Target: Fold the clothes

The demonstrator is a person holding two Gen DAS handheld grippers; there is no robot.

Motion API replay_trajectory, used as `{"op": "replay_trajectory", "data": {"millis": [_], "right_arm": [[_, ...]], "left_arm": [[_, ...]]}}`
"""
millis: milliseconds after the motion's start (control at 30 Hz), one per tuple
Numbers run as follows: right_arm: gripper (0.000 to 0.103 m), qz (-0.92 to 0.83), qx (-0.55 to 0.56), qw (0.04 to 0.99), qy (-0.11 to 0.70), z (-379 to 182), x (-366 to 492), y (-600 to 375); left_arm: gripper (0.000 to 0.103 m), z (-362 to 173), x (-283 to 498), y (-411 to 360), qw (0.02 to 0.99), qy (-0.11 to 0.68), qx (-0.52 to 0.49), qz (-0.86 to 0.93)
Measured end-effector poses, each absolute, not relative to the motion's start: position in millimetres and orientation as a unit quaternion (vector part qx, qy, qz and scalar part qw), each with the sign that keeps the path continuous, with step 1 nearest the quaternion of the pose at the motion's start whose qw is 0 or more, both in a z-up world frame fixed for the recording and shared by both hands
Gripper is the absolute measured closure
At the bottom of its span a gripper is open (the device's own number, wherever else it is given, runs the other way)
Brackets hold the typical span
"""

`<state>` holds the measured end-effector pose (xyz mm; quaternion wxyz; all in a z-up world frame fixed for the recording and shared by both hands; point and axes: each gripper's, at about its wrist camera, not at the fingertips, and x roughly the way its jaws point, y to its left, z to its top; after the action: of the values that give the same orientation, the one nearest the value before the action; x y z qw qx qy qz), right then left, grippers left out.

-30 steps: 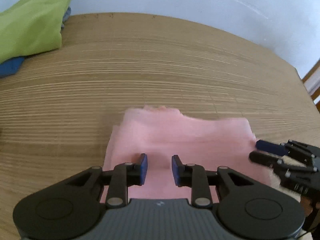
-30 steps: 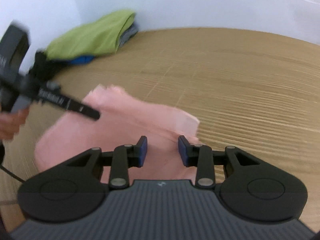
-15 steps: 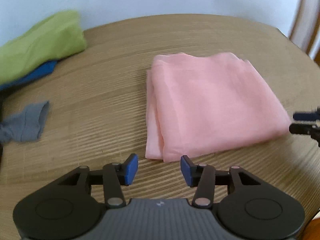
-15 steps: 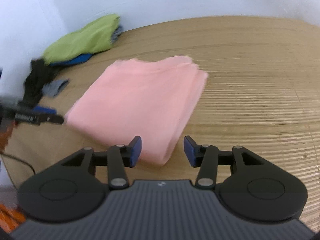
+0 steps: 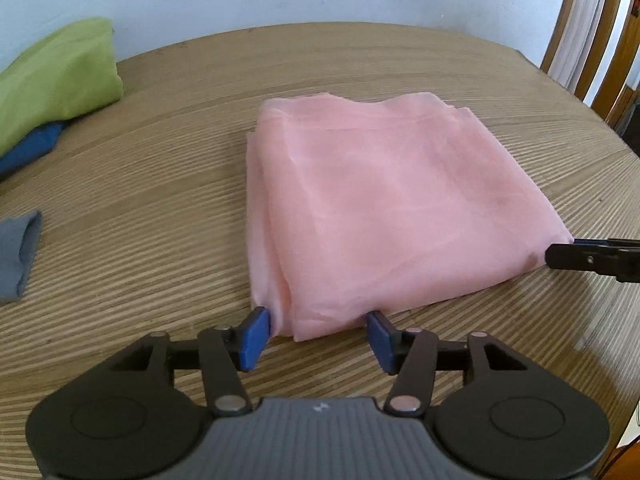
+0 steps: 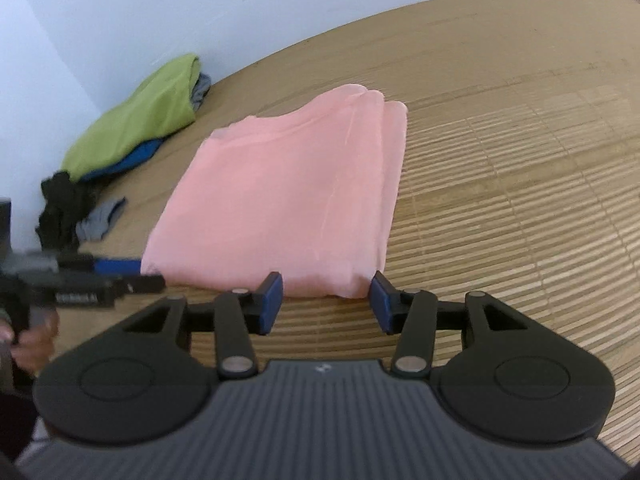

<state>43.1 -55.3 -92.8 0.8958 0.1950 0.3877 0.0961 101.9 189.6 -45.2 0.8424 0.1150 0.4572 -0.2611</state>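
Observation:
A pink cloth (image 5: 392, 208) lies folded into a flat rectangle on the wooden table (image 5: 140, 200). In the left wrist view its near left corner sits between the fingertips of my left gripper (image 5: 318, 336). That gripper's jaws are opening and the pads do not press the cloth. The right gripper's fingers (image 5: 592, 256) reach in at the cloth's near right corner. In the right wrist view the pink cloth (image 6: 288, 196) has its near edge between the spread jaws of my right gripper (image 6: 326, 306), ungripped. The left gripper (image 6: 120, 276) shows at the left, held by a hand (image 6: 32, 344).
A green garment (image 5: 56, 76) lies over a blue one (image 5: 32, 148) at the table's far left by the white wall. A grey piece (image 5: 18, 252) and a black garment (image 6: 62, 208) lie near the left edge. Wooden slats (image 5: 592, 40) stand at the far right.
Both grippers have drawn back from over the pink cloth to its near edge, and their jaws stand wider. The cloth now lies flat and folded.

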Motion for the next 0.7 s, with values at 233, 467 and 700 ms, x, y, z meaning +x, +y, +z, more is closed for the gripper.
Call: {"op": "replay_trajectory", "data": {"millis": [233, 467, 700], "right_arm": [[0.081, 0.044, 0.152, 0.910, 0.383, -92, 52, -41], [0.086, 0.048, 0.132, 0.904, 0.403, -90, 48, -65], [0.082, 0.112, 0.078, 0.889, 0.438, -81, 32, -95]], "left_arm": [[0.064, -44, 86, 165, 0.833, 0.451, 0.145, -0.287], [0.059, -41, 59, 138, 0.822, 0.476, 0.123, -0.287], [0.058, -31, 38, 136, 0.828, 0.509, 0.102, -0.209]]}}
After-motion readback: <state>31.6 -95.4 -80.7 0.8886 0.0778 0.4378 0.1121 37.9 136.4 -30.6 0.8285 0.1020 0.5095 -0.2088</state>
